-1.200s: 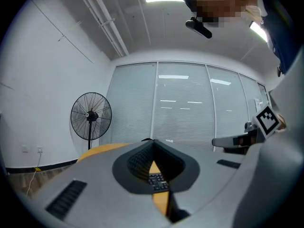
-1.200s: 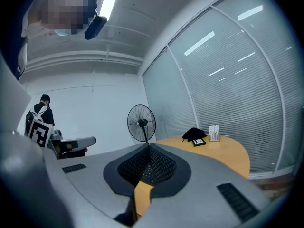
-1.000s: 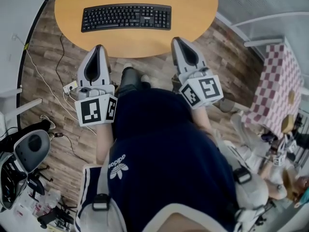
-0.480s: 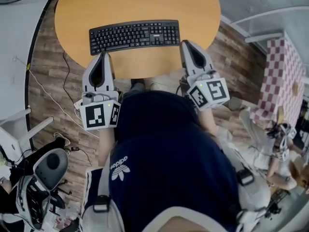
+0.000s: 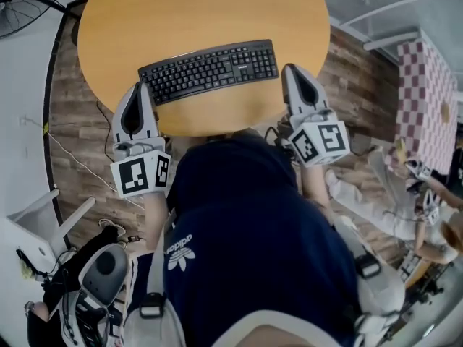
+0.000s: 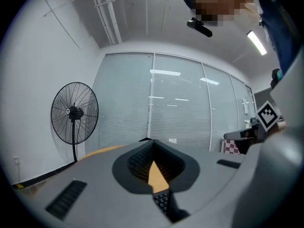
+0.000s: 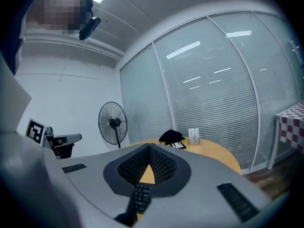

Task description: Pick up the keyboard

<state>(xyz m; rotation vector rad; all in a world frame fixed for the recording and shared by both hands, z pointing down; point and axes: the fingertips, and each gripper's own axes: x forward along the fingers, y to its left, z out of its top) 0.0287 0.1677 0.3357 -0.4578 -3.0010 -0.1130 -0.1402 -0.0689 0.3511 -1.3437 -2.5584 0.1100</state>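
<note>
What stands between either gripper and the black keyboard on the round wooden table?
Nothing visible does. The left gripper and right gripper, both shut, flank the black keyboard; only bare round wooden table shows in the gaps.

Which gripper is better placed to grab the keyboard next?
Left, marginally: the left gripper points right beside the left end of the keyboard; the right gripper stands slightly off its right end. Both have fingers shut and must open first.
</note>
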